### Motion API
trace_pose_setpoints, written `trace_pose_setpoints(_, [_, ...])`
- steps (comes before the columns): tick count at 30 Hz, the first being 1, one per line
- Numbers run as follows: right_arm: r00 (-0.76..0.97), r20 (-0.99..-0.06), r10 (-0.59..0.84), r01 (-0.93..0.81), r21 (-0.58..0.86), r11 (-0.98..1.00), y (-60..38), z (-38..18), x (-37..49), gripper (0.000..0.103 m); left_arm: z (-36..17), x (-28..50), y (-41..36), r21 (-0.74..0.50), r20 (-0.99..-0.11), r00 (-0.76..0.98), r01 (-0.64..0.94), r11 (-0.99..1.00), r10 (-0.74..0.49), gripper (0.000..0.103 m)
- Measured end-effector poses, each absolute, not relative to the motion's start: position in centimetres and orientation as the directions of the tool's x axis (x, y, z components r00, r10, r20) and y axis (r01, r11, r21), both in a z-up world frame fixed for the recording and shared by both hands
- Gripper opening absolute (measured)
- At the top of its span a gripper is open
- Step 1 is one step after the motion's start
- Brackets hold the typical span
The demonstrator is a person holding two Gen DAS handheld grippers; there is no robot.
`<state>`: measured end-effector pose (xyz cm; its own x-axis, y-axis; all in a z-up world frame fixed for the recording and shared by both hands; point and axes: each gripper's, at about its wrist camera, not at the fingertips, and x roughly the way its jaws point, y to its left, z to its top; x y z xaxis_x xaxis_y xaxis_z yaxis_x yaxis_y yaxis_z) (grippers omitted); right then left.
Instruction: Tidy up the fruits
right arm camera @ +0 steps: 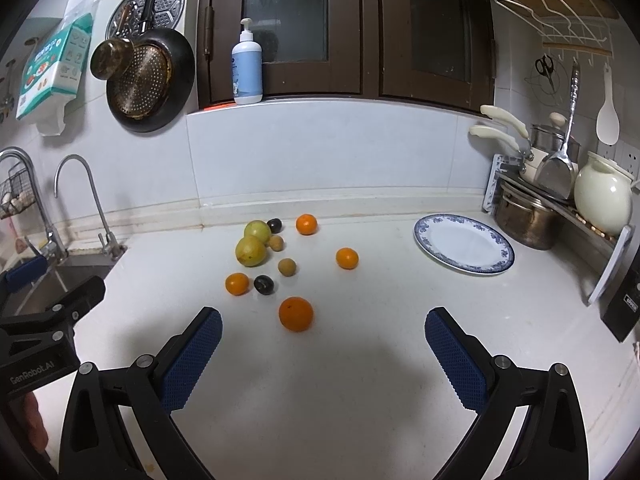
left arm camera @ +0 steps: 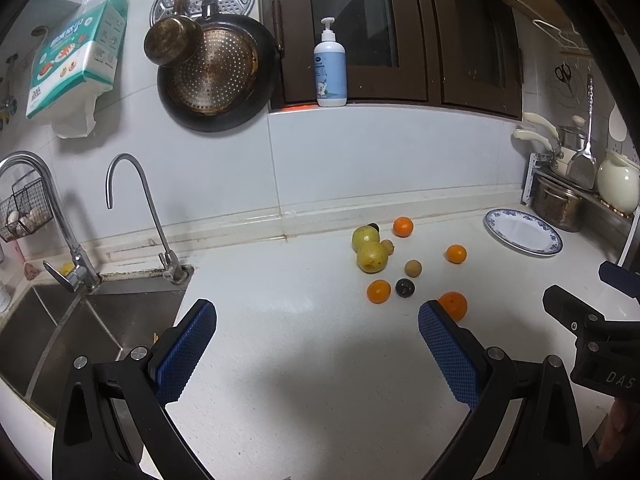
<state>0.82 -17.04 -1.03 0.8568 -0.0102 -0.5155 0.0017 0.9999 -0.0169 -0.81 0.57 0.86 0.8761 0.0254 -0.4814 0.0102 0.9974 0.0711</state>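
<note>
On the white counter [right arm camera: 360, 380], toward the back wall, a scatter of fruit lies loose. Two yellow-green pears [right arm camera: 251, 251] sit touching each other, with a dark plum [right arm camera: 274, 225] just behind them and a small brown fruit [right arm camera: 276, 243] pressed against their right side. A second brown fruit [right arm camera: 287, 267] lies a little nearer, and another dark plum [right arm camera: 263, 284] rests just beside a small orange [right arm camera: 237, 283]. Two more small oranges sit apart from the cluster, one near the wall [right arm camera: 307, 224] and one off to the right [right arm camera: 347, 258]. The largest orange [right arm camera: 296, 313] is closest to both cameras.

The right tongs [right arm camera: 323, 336] hang above the counter with their blue pads spread wide and nothing between them; the big orange lies just ahead of the gap. The left tongs [left arm camera: 318, 332] are likewise wide apart and hold nothing, the big orange [left arm camera: 454, 305] peeking out behind their right pad.

A blue-rimmed plate [right arm camera: 464, 245] lies bare to the right of the fruit, well apart from it. A steel sink [left arm camera: 60, 320] sits at the counter's left end.
</note>
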Motion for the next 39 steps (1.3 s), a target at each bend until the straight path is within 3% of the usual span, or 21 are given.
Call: trace_pose_setpoints(39, [0.859,-0.512,-0.001,-0.009,-0.018,1.000,-16.91,-1.05,1.14,0.103,0.76,-0.55,0.30,0.065,-0.484,0.875,0.023,0.998,0.012,0.103])
